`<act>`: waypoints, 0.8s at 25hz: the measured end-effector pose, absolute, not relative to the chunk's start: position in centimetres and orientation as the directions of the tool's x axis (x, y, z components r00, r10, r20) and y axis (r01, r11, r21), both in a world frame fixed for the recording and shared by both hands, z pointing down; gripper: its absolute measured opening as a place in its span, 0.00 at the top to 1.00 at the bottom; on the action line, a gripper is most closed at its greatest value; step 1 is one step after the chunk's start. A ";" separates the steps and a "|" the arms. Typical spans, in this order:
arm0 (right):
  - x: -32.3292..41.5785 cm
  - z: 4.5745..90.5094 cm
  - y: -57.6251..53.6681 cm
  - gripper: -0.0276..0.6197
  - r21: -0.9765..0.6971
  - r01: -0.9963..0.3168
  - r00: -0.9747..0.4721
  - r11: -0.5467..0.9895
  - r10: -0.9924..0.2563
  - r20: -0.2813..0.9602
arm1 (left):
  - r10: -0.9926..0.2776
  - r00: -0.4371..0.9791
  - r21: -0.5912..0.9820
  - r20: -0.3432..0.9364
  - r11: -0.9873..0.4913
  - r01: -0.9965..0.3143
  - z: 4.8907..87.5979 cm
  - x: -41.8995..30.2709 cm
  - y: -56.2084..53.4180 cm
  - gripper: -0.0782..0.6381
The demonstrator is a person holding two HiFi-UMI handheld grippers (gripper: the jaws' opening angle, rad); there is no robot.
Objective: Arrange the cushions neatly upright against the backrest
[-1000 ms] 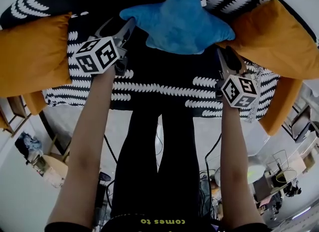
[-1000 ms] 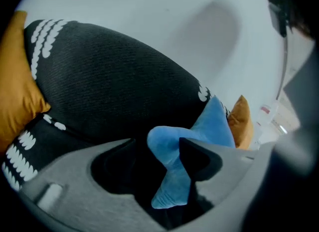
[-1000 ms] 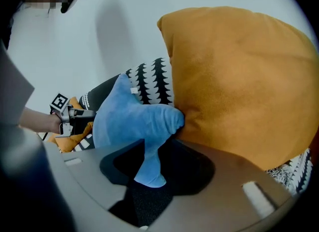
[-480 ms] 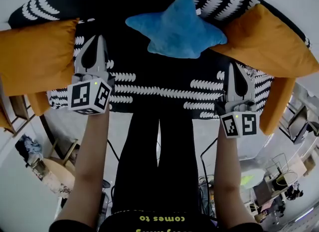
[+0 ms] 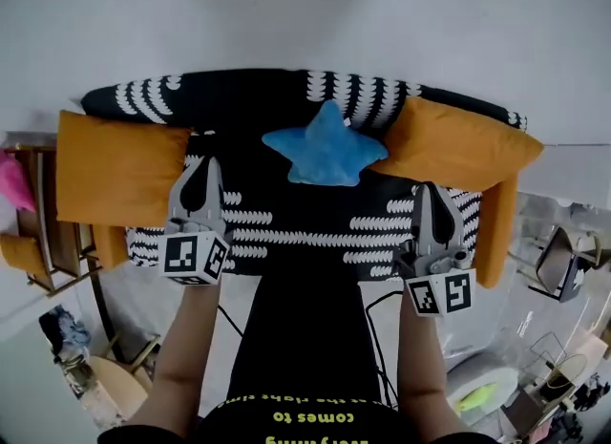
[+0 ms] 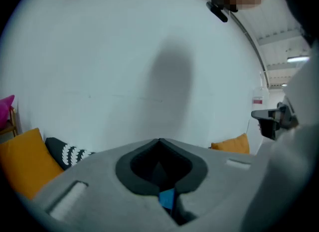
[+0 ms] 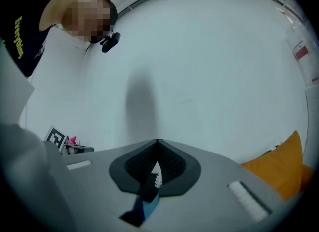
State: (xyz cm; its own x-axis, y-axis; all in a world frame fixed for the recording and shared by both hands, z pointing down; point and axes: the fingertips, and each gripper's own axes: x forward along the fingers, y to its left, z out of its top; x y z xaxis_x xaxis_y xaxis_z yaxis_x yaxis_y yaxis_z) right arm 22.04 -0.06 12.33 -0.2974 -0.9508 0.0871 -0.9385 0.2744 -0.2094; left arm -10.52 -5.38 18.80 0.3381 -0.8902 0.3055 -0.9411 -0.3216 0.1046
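**While Both Grippers Are Hanging Shut, Three Cushions Are Leaning on the Backrest**

As the person is standing in front of the sofa (image 5: 286, 234), the two grippers are hovering side by side above its front edge, clear of every cushion. The left gripper (image 5: 207, 165) is pointing toward the backrest (image 5: 243, 98). Its own view is showing the jaws pressed together tip against tip, with only a sliver of blue visible through the slot behind them. The right gripper (image 5: 430, 189) is doing the same, its fingers meeting at the tips and pinching no cushion. Each is carrying its marker cube (image 5: 196, 256) nearest the person's forearms.

The blue star cushion (image 5: 326, 146) is sitting in the middle of the black-and-white patterned seat, one point up, leaning on the backrest. The right orange cushion (image 5: 458, 146) is lying tilted against the backrest, and its near corner is touching the star's right arm. The left orange cushion (image 5: 115, 170) is resting squarely at the sofa's left end, well apart from the star. A third orange cushion (image 5: 497, 232) is standing on edge at the sofa's right end. A white wall (image 5: 305, 12) is rising behind the sofa.
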 end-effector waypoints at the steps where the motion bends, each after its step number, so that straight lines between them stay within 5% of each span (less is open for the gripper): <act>1: 21.8 10.7 0.1 0.94 -0.212 -0.935 -0.305 0.283 -0.950 0.074 | -0.892 0.347 0.110 0.291 -0.329 -0.938 17.2 -10.5 -5.3 0.89; 20: 14.8 -3.1 5.6 0.94 -0.259 -0.904 -0.341 0.341 -0.939 -0.048 | -0.857 0.485 0.140 0.175 -0.466 -0.874 3.0 -8.2 1.2 0.89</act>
State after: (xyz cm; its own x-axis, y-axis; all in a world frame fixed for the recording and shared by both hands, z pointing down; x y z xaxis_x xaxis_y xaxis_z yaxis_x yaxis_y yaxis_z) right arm 14.82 5.58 -3.13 -0.3406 -0.9390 -0.0482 -0.9037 0.3411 -0.2586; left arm -8.18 1.18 3.04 0.4846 -0.8571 0.1750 -0.8739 -0.4656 0.1395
